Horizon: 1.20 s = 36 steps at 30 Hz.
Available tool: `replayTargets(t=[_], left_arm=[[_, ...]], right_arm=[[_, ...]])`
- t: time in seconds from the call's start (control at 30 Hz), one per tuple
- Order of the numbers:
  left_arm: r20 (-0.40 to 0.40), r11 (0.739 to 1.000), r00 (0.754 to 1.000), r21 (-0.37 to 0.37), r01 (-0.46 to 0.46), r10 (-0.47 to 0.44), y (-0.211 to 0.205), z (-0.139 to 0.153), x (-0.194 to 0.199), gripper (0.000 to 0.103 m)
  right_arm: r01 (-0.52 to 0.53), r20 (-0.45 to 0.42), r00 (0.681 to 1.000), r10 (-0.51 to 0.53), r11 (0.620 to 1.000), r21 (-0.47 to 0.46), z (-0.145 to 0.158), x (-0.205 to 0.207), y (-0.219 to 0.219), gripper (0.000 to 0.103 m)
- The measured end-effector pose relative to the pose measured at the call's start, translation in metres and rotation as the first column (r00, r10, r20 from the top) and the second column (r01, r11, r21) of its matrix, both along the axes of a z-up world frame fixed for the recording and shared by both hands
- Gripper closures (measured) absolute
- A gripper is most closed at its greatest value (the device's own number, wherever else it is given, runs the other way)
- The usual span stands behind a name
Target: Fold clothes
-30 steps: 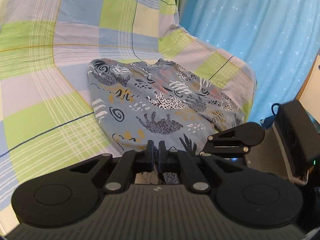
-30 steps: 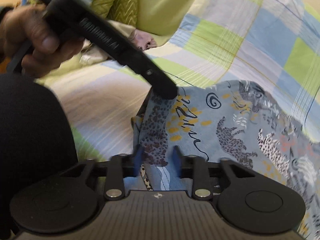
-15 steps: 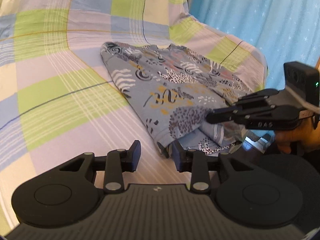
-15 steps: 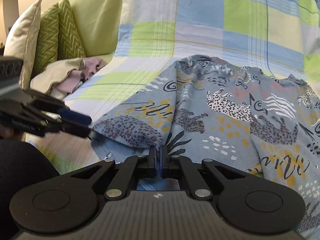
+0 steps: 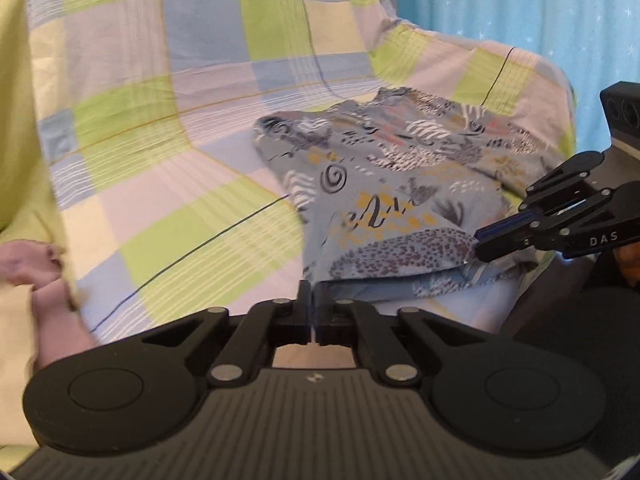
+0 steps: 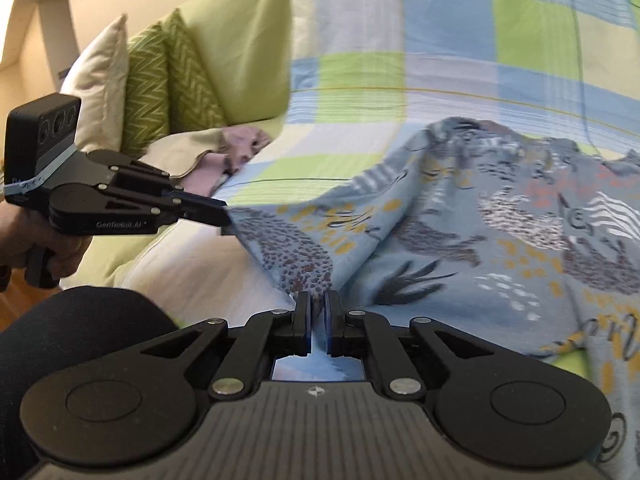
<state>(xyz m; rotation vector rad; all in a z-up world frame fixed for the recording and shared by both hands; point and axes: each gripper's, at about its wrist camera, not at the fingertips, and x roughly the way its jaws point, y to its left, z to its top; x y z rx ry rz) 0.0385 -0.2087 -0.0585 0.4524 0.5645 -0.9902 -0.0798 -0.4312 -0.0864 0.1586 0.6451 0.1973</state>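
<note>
Checked sheet [image 5: 168, 184], green, blue and pale squares, is draped over the sofa seat and back in front of me. Blue starry curtain [image 5: 520, 12] hangs behind at far right. Two green zigzag cushions [image 6: 160, 88] and a cream cushion [image 6: 100, 80] lean upright against the green sofa back [image 6: 240, 40]. Crumpled cream and pink cloth [image 6: 224, 148] lies just below the cushions.

Garment [image 5: 400, 184]: grey-blue w/ animal print, yellow dabs. Sheet [image 5: 168, 128]: green/blue/lilac check. Curtain [image 5: 520, 4]: blue, white stars. Cushions [image 6: 168, 80]: green chevron.

Black claw [image 6: 317, 322] with blue pads [image 6: 306, 326], silver screws, ribbed grey housing.
</note>
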Motion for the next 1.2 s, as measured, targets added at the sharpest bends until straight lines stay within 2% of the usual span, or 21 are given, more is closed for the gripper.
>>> replayTargets(t=[0.1,0.17,0.23,0.27,0.3,0.37,0.47,0.5,0.53,0.57,0.6,0.67,0.73,0.8,0.87,0.93,1.0,1.1,1.2], left_arm=[[-0.028,0.999,0.999,0.026,-0.03,0.031,0.012,-0.009,0.003,0.103],[-0.083,0.998,0.995,0.001,-0.055,0.055,0.017,-0.012,0.009,0.103],[-0.154,0.995,0.985,-0.04,-0.087,0.08,0.018,-0.013,0.02,0.1],[-0.195,0.993,0.977,-0.064,-0.103,0.089,0.017,-0.013,0.027,0.09],[-0.245,0.988,0.965,-0.093,-0.122,0.096,0.015,-0.014,0.035,0.075],[-0.344,0.979,0.934,-0.139,-0.148,0.093,0.009,-0.016,0.052,0.071],[-0.431,0.982,0.9,-0.134,-0.132,0.062,-0.007,-0.023,0.069,0.071],[-0.414,0.988,0.909,-0.111,-0.11,0.055,-0.014,-0.025,0.068,0.074],[-0.37,0.993,0.928,-0.086,-0.078,0.041,-0.021,-0.024,0.063,0.075],[-0.325,0.997,0.945,-0.065,-0.049,0.025,-0.026,-0.023,0.056,0.083],[-0.285,0.999,0.958,-0.044,-0.021,0.008,-0.029,-0.023,0.05,0.097],[-0.202,1.0,0.979,-0.009,0.02,-0.021,-0.033,-0.024,0.036,0.099],[-0.128,0.999,0.991,0.007,0.039,-0.038,-0.03,-0.022,0.025,0.101],[-0.083,0.999,0.996,-0.009,0.035,-0.036,-0.023,-0.015,0.018,0.101],[-0.055,0.999,0.998,-0.036,0.015,-0.017,-0.011,-0.001,0.014,0.101],[-0.037,0.998,0.999,-0.06,0.001,-0.004,0.002,0.013,0.007,0.101],[-0.022,0.999,1.0,-0.033,0.007,-0.008,0.005,0.013,0.006,0.101],[-0.012,1.0,1.0,0.023,0.001,-0.001,-0.001,-0.001,0.011,0.101],[-0.028,0.999,1.0,0.046,0.004,-0.003,-0.009,-0.013,0.012,0.101]], right_arm=[[-0.024,-0.012,1.0,0.024,1.0,-0.01,-0.003,0.002,0.008,0.089],[-0.016,-0.021,1.0,0.014,0.998,-0.055,-0.004,0.0,0.01,0.086],[0.004,-0.026,1.0,-0.007,0.994,-0.106,-0.003,-0.007,0.01,0.078],[0.015,-0.029,0.999,-0.019,0.992,-0.123,-0.002,-0.013,0.01,0.076],[0.031,-0.035,0.999,-0.036,0.99,-0.136,-0.002,-0.018,0.006,0.074],[0.078,-0.048,0.995,-0.087,0.985,-0.153,-0.003,-0.029,-0.007,0.07],[0.188,-0.066,0.978,-0.198,0.973,-0.134,-0.005,-0.049,-0.029,0.063],[0.229,-0.074,0.968,-0.238,0.967,-0.112,-0.006,-0.055,-0.036,0.062],[0.272,-0.085,0.957,-0.278,0.959,-0.079,-0.007,-0.06,-0.044,0.062],[0.31,-0.095,0.945,-0.314,0.949,-0.053,-0.009,-0.064,-0.051,0.061],[0.341,-0.104,0.933,-0.344,0.939,-0.039,-0.011,-0.067,-0.054,0.061],[0.386,-0.115,0.917,-0.382,0.922,0.014,-0.016,-0.068,-0.062,0.061],[0.431,-0.132,0.9,-0.417,0.896,0.107,-0.022,-0.069,-0.07,0.061],[0.465,-0.146,0.885,-0.442,0.855,0.232,-0.026,-0.069,-0.08,0.061],[0.49,-0.152,0.872,-0.466,0.823,0.288,-0.027,-0.068,-0.083,0.061],[0.509,-0.153,0.861,-0.485,0.812,0.287,-0.024,-0.065,-0.081,0.054],[0.541,-0.141,0.841,-0.523,0.805,0.243,-0.02,-0.063,-0.076,0.053],[0.578,-0.08,0.815,-0.573,0.799,0.166,-0.012,-0.065,-0.066,0.051],[0.515,-0.068,0.857,-0.51,0.846,0.138,-0.007,-0.058,-0.052,0.052]])
